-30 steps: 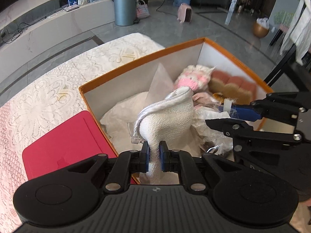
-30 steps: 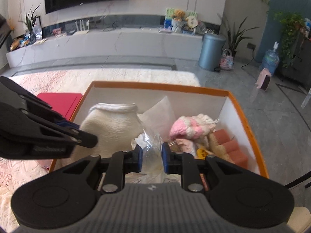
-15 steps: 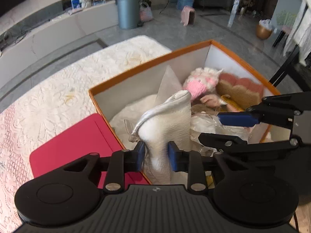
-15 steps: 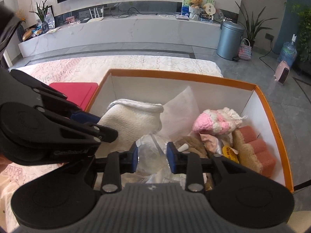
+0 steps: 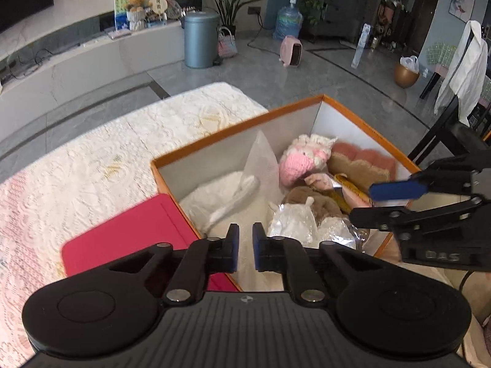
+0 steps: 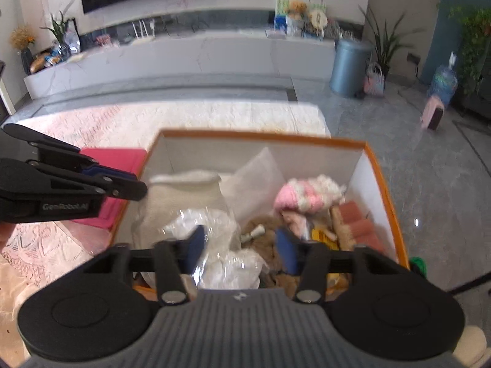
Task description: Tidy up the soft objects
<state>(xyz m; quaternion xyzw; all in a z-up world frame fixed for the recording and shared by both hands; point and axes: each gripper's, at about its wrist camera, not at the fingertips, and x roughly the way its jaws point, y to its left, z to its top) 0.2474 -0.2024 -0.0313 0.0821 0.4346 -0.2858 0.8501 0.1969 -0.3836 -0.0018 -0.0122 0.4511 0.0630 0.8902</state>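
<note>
both claws hang over the near edge of the orange box [image 5: 242, 132]: my left gripper [image 5: 242, 247] has a narrow gap and holds nothing, my right gripper [image 6: 242, 247] is spread wide and empty. inside the box, the white fleece cloth [image 5: 214, 196] lies by the left wall, the plastic-wrapped bundle [image 6: 211, 230] sits near the front, and the pink knitted toy [image 5: 302, 161] is toward the back, so i judge these are stowed. beside the box's left wall lies a red pad [image 5: 129, 233].

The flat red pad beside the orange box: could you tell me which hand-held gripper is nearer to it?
Left. The left hand-held gripper sits at the box wall bordering the flat red pad; the right hand-held gripper is over the clear plastic bag inside the box, farther away.
</note>
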